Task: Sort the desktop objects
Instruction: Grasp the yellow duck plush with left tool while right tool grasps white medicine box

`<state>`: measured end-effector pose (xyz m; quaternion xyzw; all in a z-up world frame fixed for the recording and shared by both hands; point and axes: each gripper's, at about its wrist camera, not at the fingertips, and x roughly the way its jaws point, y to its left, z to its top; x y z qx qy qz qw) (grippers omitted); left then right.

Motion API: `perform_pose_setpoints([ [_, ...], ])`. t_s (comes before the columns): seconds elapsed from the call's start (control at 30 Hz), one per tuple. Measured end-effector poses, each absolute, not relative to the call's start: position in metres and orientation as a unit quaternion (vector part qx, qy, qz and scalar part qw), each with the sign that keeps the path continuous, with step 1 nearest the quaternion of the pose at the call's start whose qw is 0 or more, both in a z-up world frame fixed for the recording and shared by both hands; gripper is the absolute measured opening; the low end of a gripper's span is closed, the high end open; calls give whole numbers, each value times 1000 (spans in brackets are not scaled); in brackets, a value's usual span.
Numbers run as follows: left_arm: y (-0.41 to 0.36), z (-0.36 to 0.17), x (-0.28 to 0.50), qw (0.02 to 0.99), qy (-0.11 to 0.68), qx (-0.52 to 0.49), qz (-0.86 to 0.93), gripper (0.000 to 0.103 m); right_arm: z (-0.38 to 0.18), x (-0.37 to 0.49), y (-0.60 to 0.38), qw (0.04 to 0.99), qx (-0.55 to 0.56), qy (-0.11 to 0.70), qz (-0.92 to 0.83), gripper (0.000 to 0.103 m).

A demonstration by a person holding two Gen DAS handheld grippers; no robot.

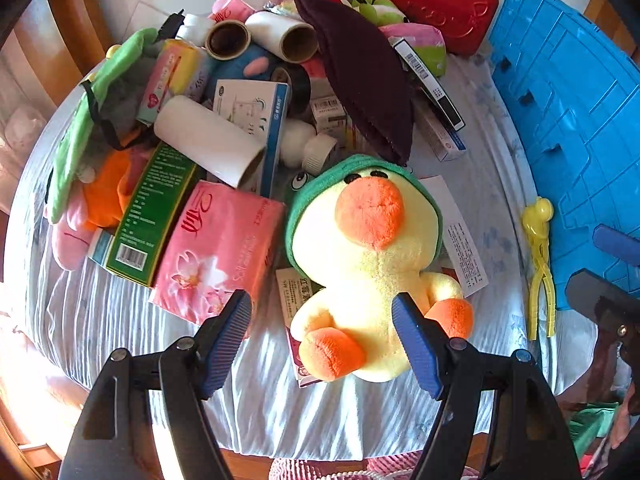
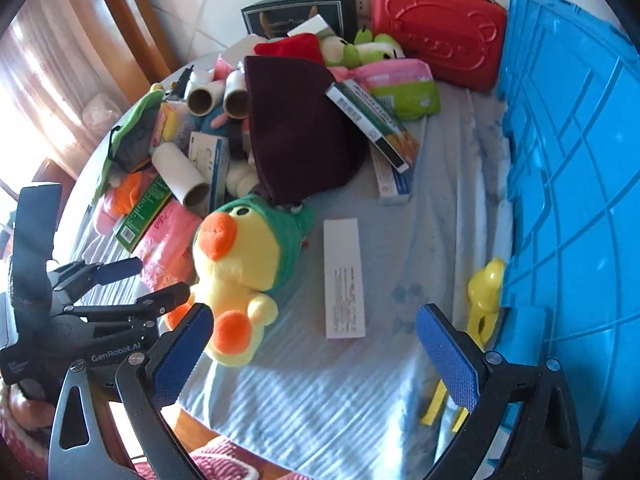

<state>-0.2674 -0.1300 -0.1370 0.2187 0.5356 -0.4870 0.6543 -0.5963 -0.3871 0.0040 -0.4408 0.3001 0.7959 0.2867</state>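
Note:
A yellow plush duck (image 1: 360, 264) with an orange beak and a green hood lies on the light-blue cloth (image 1: 280, 400), at the near edge of a pile of objects. My left gripper (image 1: 322, 340) is open around the duck's feet. Its right pad (image 1: 416, 344) is close beside one orange foot, and its left pad (image 1: 228, 336) stands apart from the duck. In the right wrist view the duck (image 2: 240, 264) is at left, with the left gripper (image 2: 156, 280) beside it. My right gripper (image 2: 316, 356) is open over bare cloth, with nothing between its fingers.
A blue crate (image 2: 568, 160) fills the right side, with yellow plastic tongs (image 2: 486, 296) against it. A white box (image 2: 344, 280) lies flat mid-cloth. Behind the duck are a pink tissue pack (image 1: 220, 248), a green box (image 1: 156, 212), cardboard rolls (image 1: 208, 144), a dark cloth (image 1: 360, 80) and a red case (image 1: 432, 0).

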Motion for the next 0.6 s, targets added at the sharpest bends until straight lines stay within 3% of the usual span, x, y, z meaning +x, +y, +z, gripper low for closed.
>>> perform_pose_setpoints([
  [0.6, -178, -170, -286, 613, 573, 235, -490, 72, -63, -596, -360, 274, -495, 338, 752, 103],
])
